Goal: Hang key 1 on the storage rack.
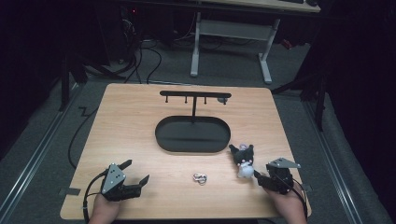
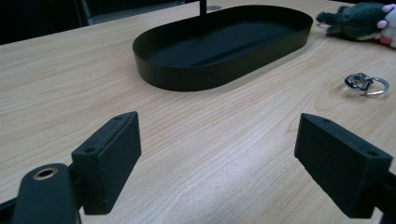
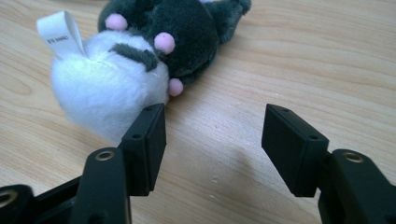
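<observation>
A small plush toy [image 1: 243, 161], black with a white body and pink spots, lies on the wooden table [image 1: 130, 121] at the right front. In the right gripper view the plush toy [image 3: 140, 56] lies just ahead and left of my right gripper [image 3: 212, 126], beside its left jaw. My right gripper [image 1: 259, 179] is open with only bare wood between the pads. My left gripper [image 1: 136, 171] stands open at the table's left front, empty [image 2: 215, 140]. A metal key ring [image 1: 200, 178] lies between the two grippers, and the key ring [image 2: 365, 84] is ahead to the right in the left gripper view.
A black oval tray [image 1: 187, 135] sits mid-table, with a thin post and a hook bar [image 1: 194, 94] rising behind it. The tray [image 2: 210, 46] lies ahead of my left gripper. The floor beyond the table holds cables and a white desk frame [image 1: 231, 30].
</observation>
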`<state>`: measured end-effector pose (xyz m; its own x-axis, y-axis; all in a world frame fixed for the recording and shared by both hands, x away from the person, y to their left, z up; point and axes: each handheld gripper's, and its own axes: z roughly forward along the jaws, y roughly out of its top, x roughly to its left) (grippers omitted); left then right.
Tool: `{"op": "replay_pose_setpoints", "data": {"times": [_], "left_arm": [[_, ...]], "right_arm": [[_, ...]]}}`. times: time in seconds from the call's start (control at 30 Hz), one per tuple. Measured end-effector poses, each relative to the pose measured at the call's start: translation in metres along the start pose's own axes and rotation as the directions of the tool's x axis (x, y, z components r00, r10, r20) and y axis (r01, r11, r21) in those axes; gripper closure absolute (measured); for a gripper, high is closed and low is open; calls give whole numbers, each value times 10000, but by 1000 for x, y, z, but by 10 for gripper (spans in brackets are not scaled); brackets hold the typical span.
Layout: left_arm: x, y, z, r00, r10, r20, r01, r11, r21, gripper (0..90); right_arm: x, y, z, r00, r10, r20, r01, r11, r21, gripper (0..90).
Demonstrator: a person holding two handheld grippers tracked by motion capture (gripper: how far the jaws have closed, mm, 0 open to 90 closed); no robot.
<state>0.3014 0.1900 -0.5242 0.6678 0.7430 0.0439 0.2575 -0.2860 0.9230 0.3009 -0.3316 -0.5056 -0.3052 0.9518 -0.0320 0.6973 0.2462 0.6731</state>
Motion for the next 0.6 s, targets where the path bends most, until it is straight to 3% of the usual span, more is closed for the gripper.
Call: {"op": "replay_pose_setpoints", "data": {"times": [0.1, 0.3, 0.4, 0.5, 0.53, 0.6], "left_arm": [[-1, 0, 0, 9999, 113, -16, -113, 9999, -28, 154], [0, -1, -4, 9999, 58, 109, -56, 9998, -206, 155], [1, -1, -3, 9999, -22, 134, 25, 9998, -201, 155], [0, -1, -3, 9998, 66, 175, -63, 9999, -152, 155], [0, -1, -3, 9998, 103, 195, -100, 9998, -142, 155], [-1, -1, -2, 9997, 139, 188, -136, 9998, -138, 155]], "right_arm": [[-1, 2, -1, 9998, 171, -130, -169, 9998, 126, 385], [-1, 9, 1, 10000, -68, -46, 72, 9967, 812, 357], [0, 11, 1, 9999, 41, -121, -27, 9942, 1077, 354], [0, 14, 1, 9996, 84, -286, -41, 9895, 1444, 354], [3, 16, 2, 9998, -174, -126, 194, 9843, 1753, 358], [3, 17, 2, 9997, -209, -103, 225, 9817, 1891, 358]]}}
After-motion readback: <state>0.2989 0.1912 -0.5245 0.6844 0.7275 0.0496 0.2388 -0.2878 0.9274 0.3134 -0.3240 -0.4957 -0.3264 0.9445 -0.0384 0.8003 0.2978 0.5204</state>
